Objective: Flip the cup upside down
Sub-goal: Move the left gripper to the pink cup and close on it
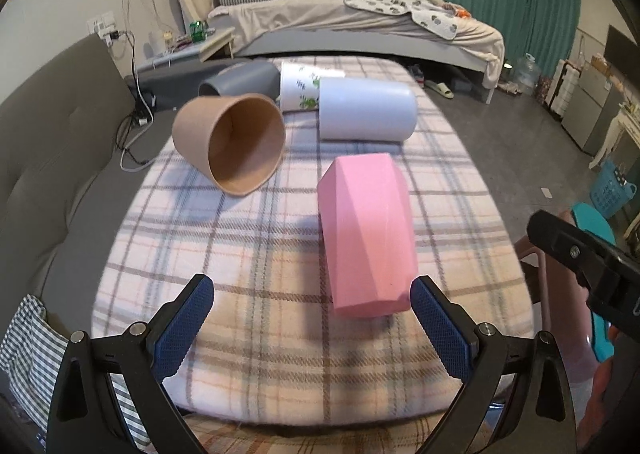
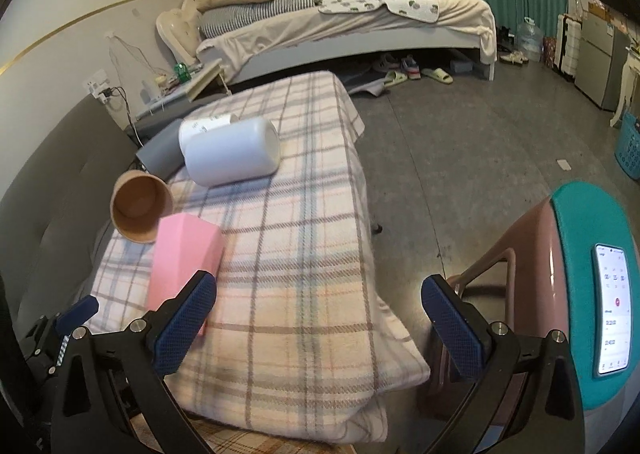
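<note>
Pink cup [image 1: 366, 238] on side, long axis running away from left tool [image 1: 314, 314], just ahead-right, jaws apart; right tool [image 2: 320, 314] apart, farther off

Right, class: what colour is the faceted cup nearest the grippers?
Pink. The faceted cup lies on its side on the plaid blanket; the left wrist view shows it best.

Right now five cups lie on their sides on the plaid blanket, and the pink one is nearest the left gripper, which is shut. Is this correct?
Not quite: the left gripper is open, its fingers spread wide, as the left wrist view shows. The pink cup does lie nearest it, on the plaid blanket.
</note>
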Available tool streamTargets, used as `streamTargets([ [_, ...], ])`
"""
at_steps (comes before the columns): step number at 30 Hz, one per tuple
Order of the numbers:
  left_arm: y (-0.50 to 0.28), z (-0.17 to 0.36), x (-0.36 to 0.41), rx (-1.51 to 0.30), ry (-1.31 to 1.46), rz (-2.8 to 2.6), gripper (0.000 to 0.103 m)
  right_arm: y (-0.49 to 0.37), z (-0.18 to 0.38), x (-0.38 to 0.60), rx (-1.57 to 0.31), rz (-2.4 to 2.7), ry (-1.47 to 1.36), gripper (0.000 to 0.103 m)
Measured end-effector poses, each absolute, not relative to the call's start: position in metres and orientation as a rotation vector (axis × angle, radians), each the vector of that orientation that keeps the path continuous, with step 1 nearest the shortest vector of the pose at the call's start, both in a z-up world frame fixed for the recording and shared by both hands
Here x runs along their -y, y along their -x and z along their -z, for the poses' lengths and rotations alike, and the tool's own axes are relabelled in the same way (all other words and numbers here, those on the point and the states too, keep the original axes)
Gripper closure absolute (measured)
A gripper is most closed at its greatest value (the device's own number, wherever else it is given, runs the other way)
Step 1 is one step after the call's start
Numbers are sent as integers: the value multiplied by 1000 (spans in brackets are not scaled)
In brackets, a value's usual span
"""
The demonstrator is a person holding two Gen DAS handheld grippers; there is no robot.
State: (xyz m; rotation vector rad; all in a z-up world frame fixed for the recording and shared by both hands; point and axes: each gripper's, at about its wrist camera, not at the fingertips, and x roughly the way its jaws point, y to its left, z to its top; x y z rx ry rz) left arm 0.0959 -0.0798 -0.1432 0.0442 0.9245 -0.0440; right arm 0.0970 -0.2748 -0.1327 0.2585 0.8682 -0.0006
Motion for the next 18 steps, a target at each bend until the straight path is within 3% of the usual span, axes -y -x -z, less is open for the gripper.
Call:
streamTargets([
  [12, -104, 166, 98, -974, -41, 178, 4, -114, 160, 283, -923, 25, -290, 0],
  [14, -107, 169, 104, -986, -65, 196, 14, -115, 163, 284, -934, 43, -284, 0],
  [16, -109, 174, 109, -1011, -85, 211, 41, -116, 165, 284, -946, 51, -287, 0],
  [18, -110, 178, 112, -1024, -94, 220, 46, -115, 167, 285, -952, 51, -295, 0],
])
